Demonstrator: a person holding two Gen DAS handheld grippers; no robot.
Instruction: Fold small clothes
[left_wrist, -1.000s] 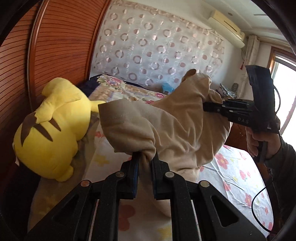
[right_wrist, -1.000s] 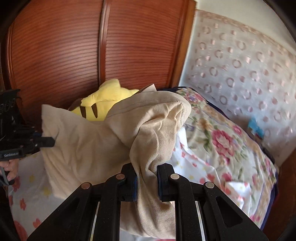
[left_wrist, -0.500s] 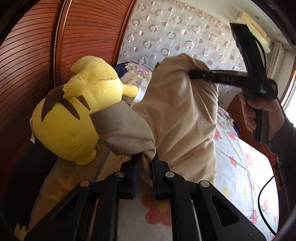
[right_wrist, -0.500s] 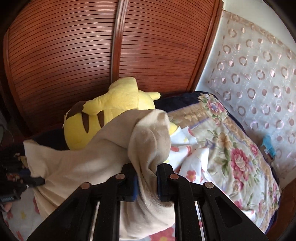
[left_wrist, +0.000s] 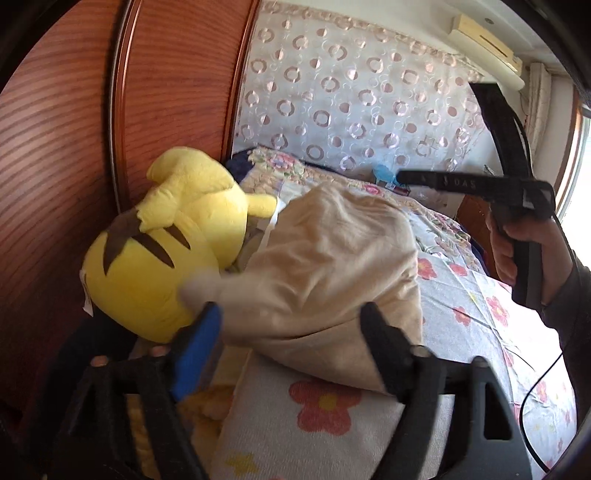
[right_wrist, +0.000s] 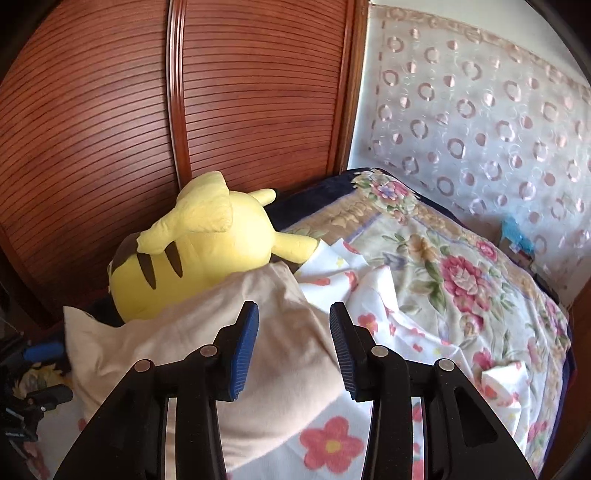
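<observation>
The beige garment (left_wrist: 332, 266) is lying in a loose, humped heap on the flowered bedsheet (left_wrist: 480, 325), near the headboard end of the bed, with its far edge touching the yellow plush toy (left_wrist: 162, 251) that is leaning against the wooden headboard (right_wrist: 258, 92). Nothing is gripping it.

The risks, as a judgement: the heap is looking bunched rather than flat, so any fold made from here is likely coming out crooked unless the cloth is spread first. The garment is also crowding the toy, so a pull toward the headboard may be dragging the fabric under or over the toy. Soft cloth may also be slipping out of a shallow pinch, or a deep pinch may be catching the sheet along with it.

The left gripper (left_wrist: 291, 325) is hovering low at the near side of the heap, its fingers spread wide with the cloth between but not pinched; motion blur is softening its outline. The right gripper (right_wrist: 293, 339) is pointing along the bed toward the headboard, fingers likewise apart above the garment's edge, and in the left view a hand (left_wrist: 517, 243) is gripping its handle, raised above the sheet.
</observation>
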